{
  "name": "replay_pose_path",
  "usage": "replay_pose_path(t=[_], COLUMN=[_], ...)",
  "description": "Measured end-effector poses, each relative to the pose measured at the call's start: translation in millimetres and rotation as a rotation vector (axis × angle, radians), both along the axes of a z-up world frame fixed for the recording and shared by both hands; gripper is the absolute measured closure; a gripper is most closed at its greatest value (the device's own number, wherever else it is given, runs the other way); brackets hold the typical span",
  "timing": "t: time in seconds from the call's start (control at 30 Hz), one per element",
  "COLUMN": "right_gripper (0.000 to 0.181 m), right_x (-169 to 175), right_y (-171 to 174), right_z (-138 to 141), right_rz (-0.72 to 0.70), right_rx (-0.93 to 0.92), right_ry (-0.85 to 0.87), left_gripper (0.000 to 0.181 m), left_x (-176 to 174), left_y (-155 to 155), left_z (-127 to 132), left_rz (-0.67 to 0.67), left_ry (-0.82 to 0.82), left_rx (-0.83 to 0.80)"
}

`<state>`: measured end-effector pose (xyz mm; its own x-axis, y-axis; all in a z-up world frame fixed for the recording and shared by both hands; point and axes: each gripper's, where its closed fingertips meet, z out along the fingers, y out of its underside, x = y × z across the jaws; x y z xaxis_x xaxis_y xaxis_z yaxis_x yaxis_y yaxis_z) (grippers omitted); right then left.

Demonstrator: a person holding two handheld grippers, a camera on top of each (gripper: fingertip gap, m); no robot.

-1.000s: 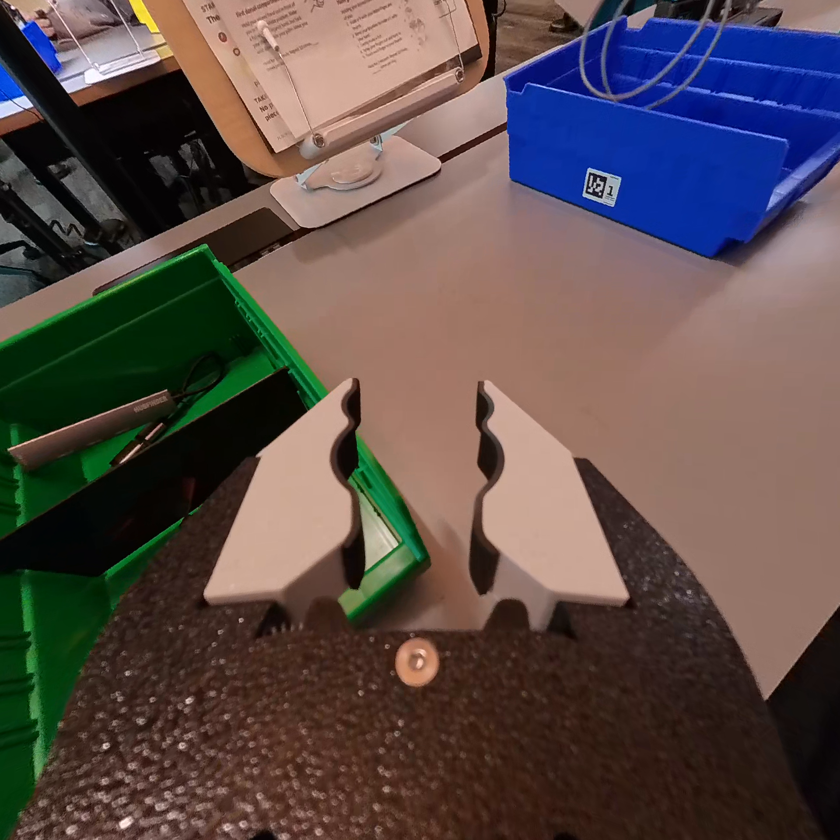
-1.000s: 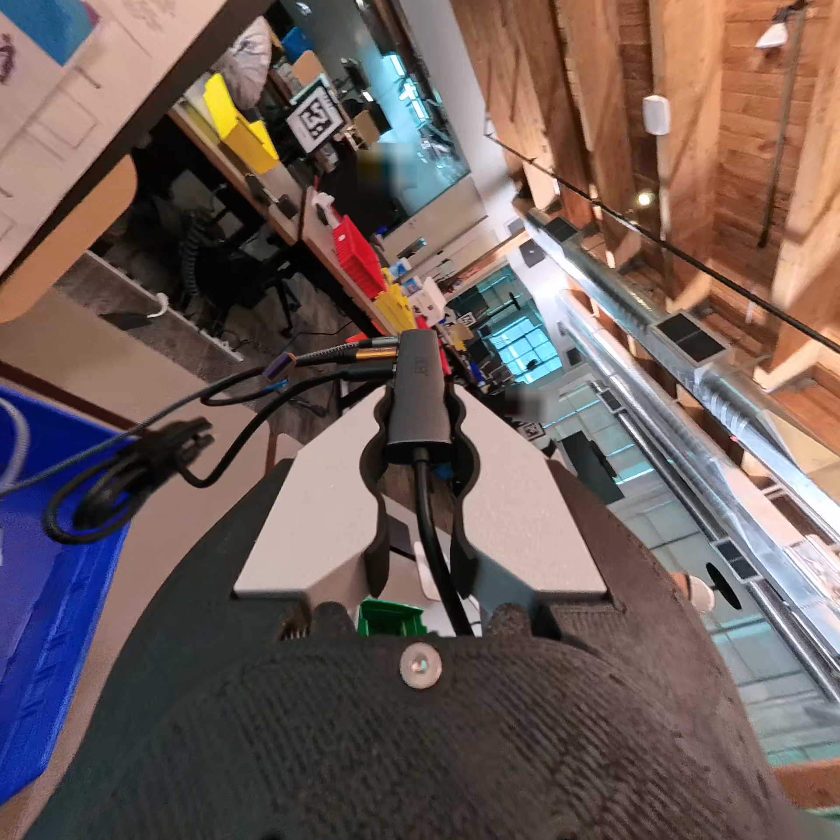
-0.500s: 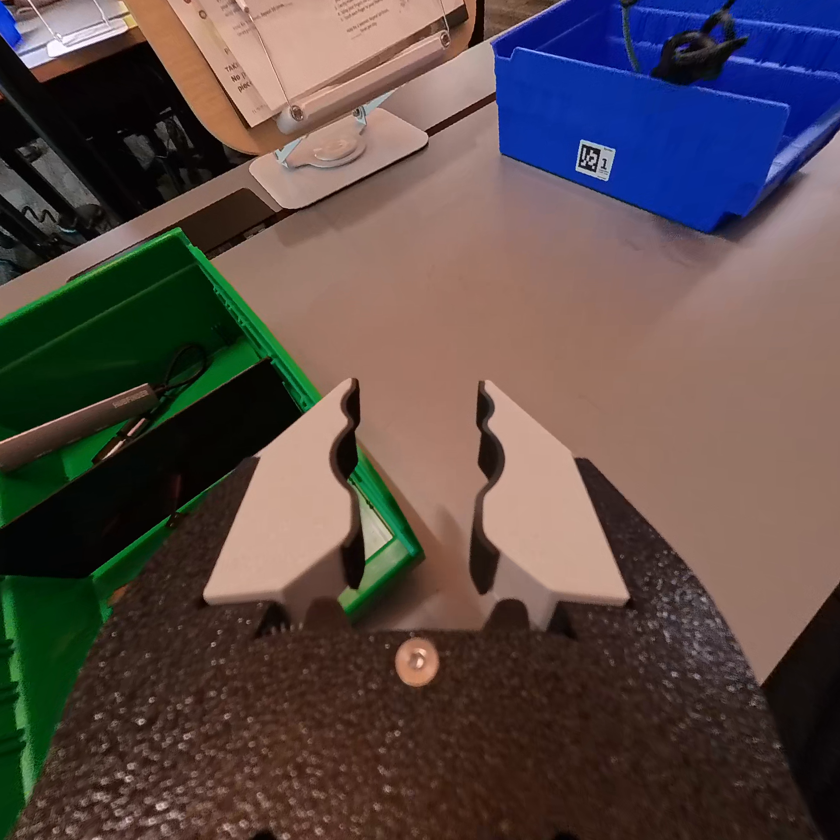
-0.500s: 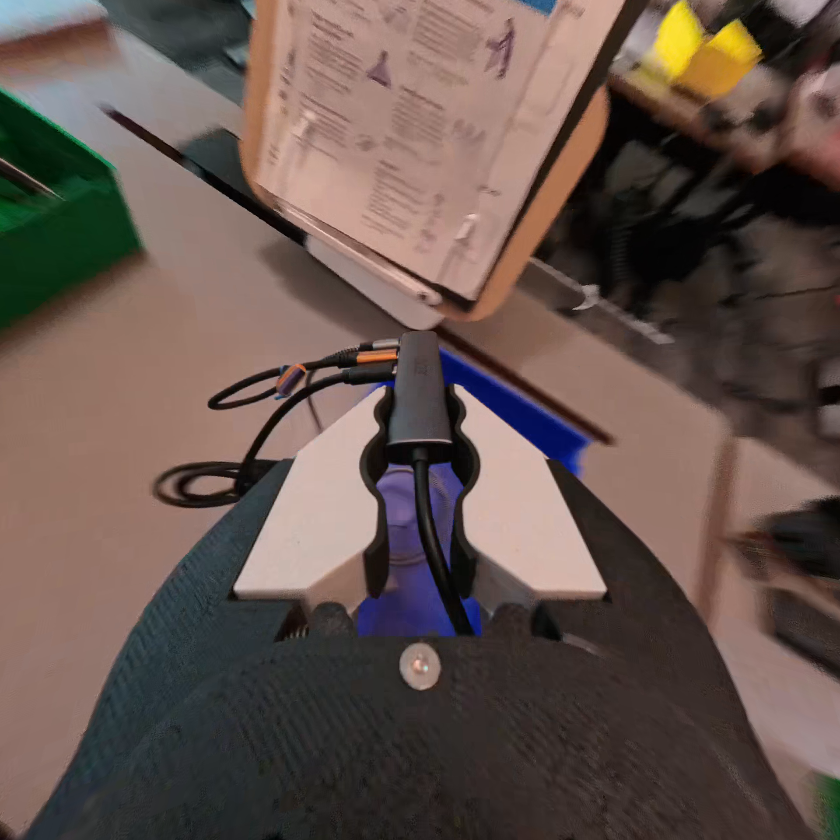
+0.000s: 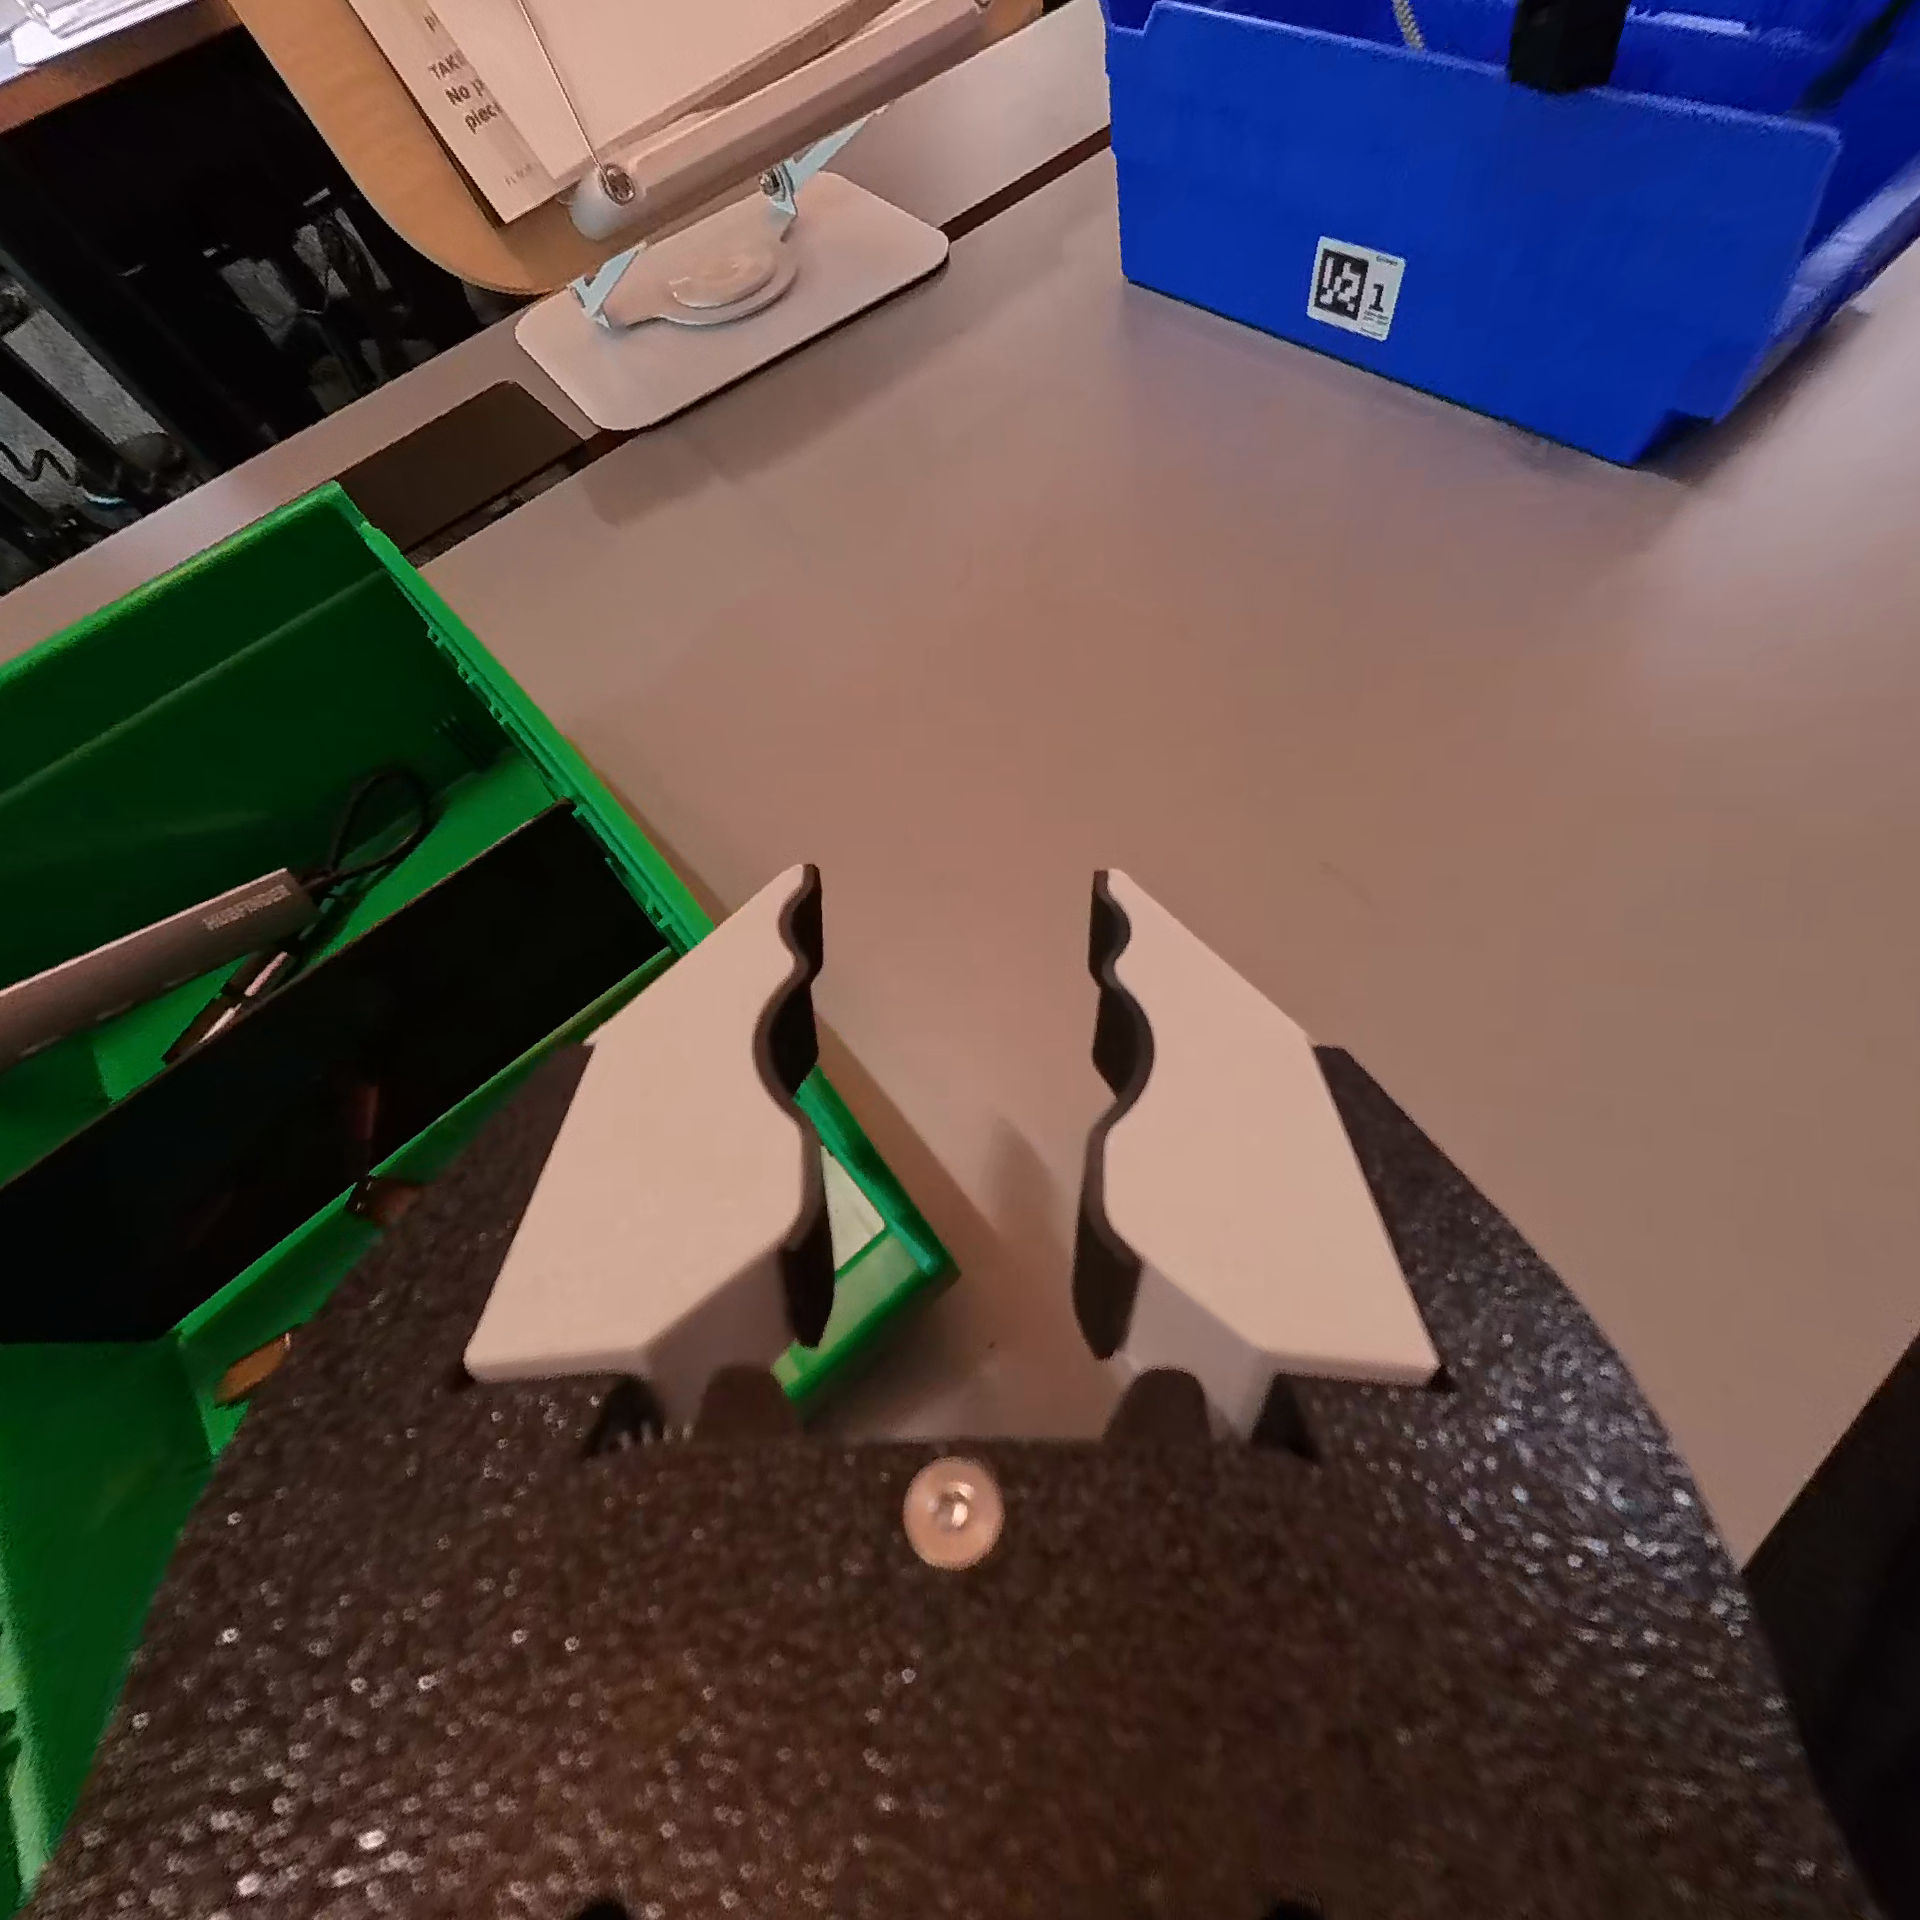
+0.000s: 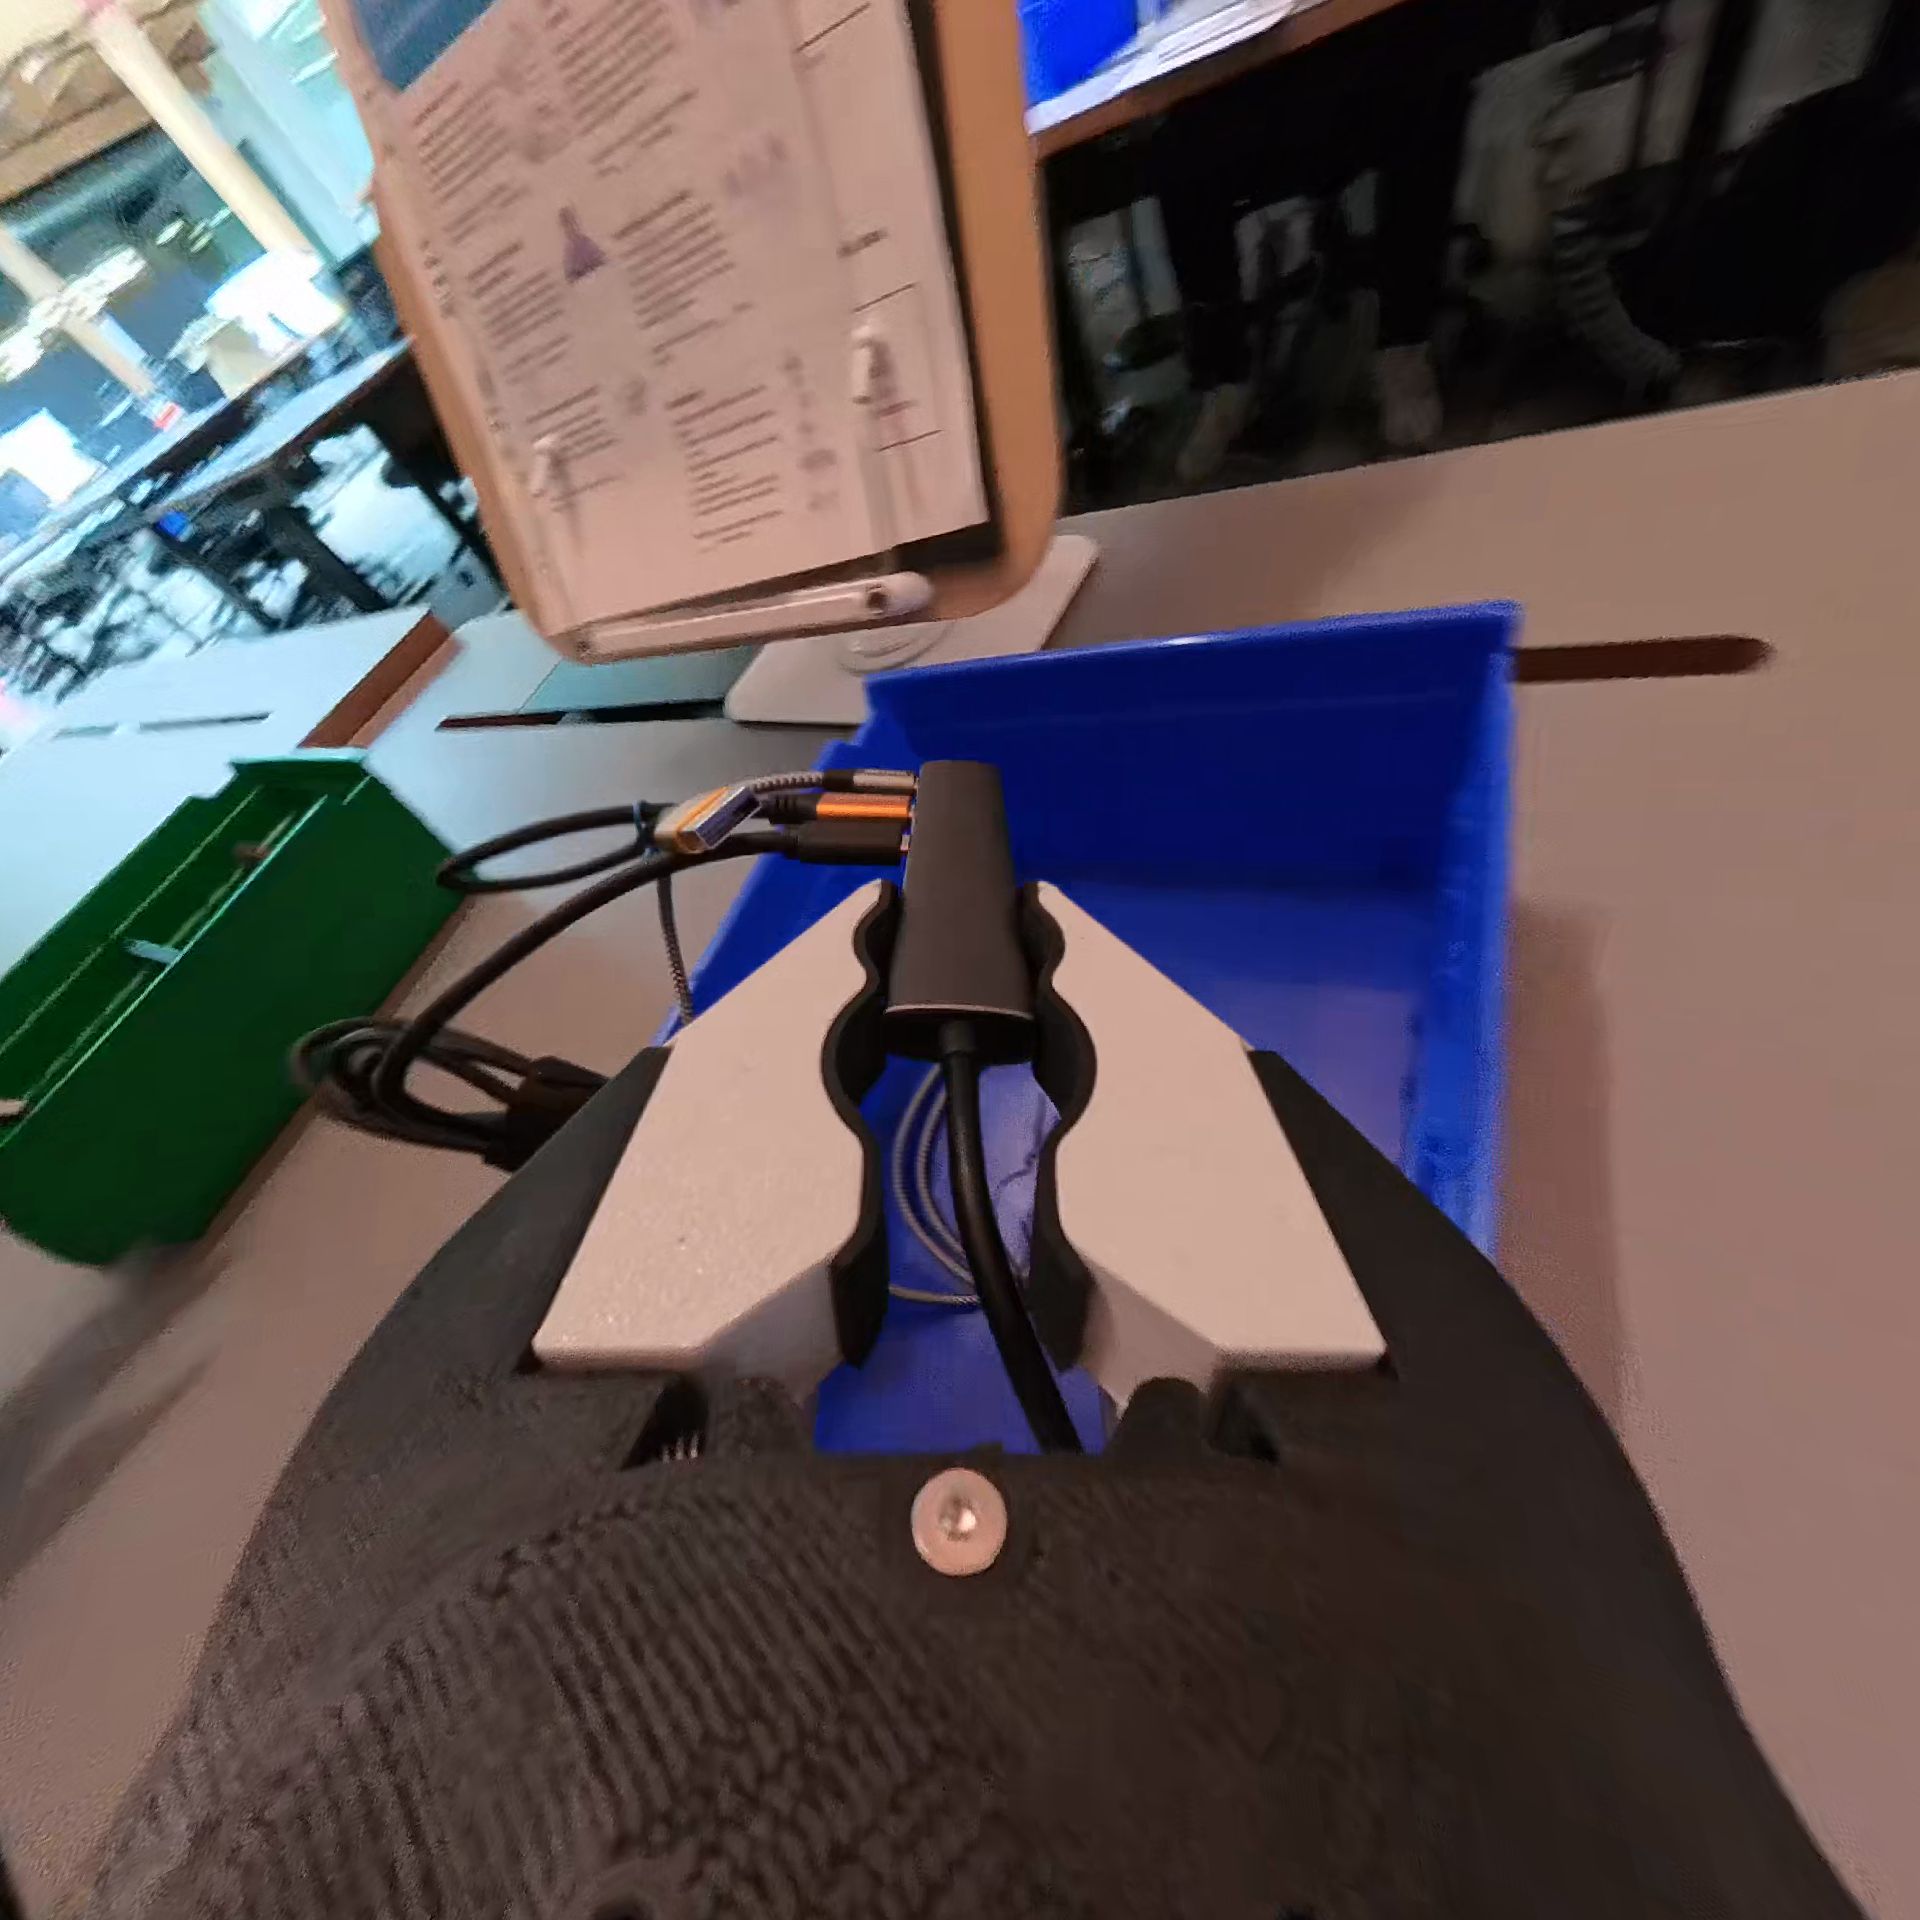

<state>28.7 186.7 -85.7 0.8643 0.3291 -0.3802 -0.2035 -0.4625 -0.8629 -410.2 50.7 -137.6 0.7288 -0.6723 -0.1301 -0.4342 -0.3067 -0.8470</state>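
My right tool [image 6: 958, 935] clamps the USB hub [image 6: 956, 894] above the blue bin [image 6: 1455, 935]; keep its cables [image 6: 499, 997] clear of the bin. Left tool [image 5: 954, 1049], beside the green bin [image 5: 260, 727], gapes empty.

Both grippers alike — 2 pale grey wavy-edged fingers [image 5: 665, 1143], black textured body [image 6: 935, 1714], 1 silver screw [image 5: 953, 1524].

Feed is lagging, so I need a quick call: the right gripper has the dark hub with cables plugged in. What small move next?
Probably lift a little: the right gripper is shut on the dark grey rectangular hub above the blue plastic bin, while its black cables trail over the bin's wall onto the grey table.
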Motion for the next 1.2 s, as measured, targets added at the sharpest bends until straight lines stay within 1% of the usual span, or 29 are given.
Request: replay_pose_path(t=[0.1,0.2,0.27,0.37,0.47,0.53,0.6,0.67,0.73,0.83,0.87,0.9,0.97,1.0,1.03,1.07,1.1,1.13,1.17,1.2], right_gripper=[0.159,0.156,0.145,0.118,0.098,0.093,0.095,0.103,0.106,0.108,0.112,0.115,0.123,0.124,0.125,0.127,0.125,0.121,0.121,0.127], right_x=[33.8,52.1,52.9,44.6,41.7,41.7,33.5,11.0,-10.9,-24.3,-18.7,-2.5,53.6,80.9,97.3,104.7,105.7,107.7,119.3,133.6], right_y=[-4.7,-12.1,-16.9,-23.9,-33.8,-36.9,-38.2,-41.8,-48.1,-49.5,-47.5,-43.8,-37.9,-36.9,-35.2,-33.2,-30.0,-24.9,-18.5,-11.7], right_z=[-16.5,-32.4,-39.6,-37.6,-23.2,-3.1,25.1,50.7,56.2,52.7,55.2,60.4,71.9,73.1,66.7,53.0,39.5,31.0,25.8,22.3], right_rz=[-0.188,-0.294,-0.282,-0.204,-0.114,-0.106,-0.113,-0.081,-0.029,-0.007,-0.039,-0.118,-0.349,-0.439,-0.456,-0.415,-0.342,-0.289,-0.304,-0.339], right_rx=[-0.055,-0.096,-0.120,-0.173,-0.181,-0.119,-0.003,0.125,0.163,0.169,0.175,0.185,0.198,0.189,0.160,0.097,0.042,0.025,0.022,0.028], right_ry=[-0.001,-0.101,-0.210,-0.315,-0.472,-0.540,-0.529,-0.474,-0.481,-0.528,-0.531,-0.547,-0.628,-0.657,-0.640,-0.595,-0.553,-0.532,-0.550,-0.600], left_gripper=[0.131,0.131,0.131,0.131,0.130,0.131,0.131,0.131,0.131,0.130,0.130,0.130,0.131,0.131,0.131,0.131,0.131,0.131,0.131,0.131], left_x=[1.4,3.4,5.1,6.9,7.1,7.0,6.7,6.4,6.3,4.6,3.9,3.2,1.1,0.4,-0.2,-0.9,-1.3,-1.2,-0.6,0.2], left_y=[0.4,0.1,-0.5,-1.5,-1.4,-0.6,-0.3,0.3,0.0,-0.9,-1.3,-1.5,-0.8,-0.4,0.0,0.6,1.1,1.6,2.0,2.2], left_z=[-2.8,-5.2,-6.9,-10.1,-11.9,-11.3,-10.8,-10.7,-12.1,-13.6,-13.3,-12.7,-11.1,-10.5,-10.4,-11.0,-12.0,-13.0,-14.3,-15.6], left_rz=[-0.003,-0.006,-0.009,-0.014,-0.015,-0.014,-0.012,-0.010,-0.011,-0.009,-0.009,-0.008,-0.002,0.000,0.002,0.004,0.005,0.005,0.004,0.002], left_ry=[0.004,0.008,0.012,0.023,0.035,0.033,0.029,0.027,0.028,0.040,0.042,0.042,0.037,0.033,0.030,0.029,0.030,0.030,0.032,0.035], left_rx=[-0.009,-0.016,-0.021,-0.028,-0.032,-0.028,-0.028,-0.027,-0.033,-0.038,-0.037,-0.035,-0.032,-0.032,-0.032,-0.034,-0.037,-0.040,-0.044,-0.047])
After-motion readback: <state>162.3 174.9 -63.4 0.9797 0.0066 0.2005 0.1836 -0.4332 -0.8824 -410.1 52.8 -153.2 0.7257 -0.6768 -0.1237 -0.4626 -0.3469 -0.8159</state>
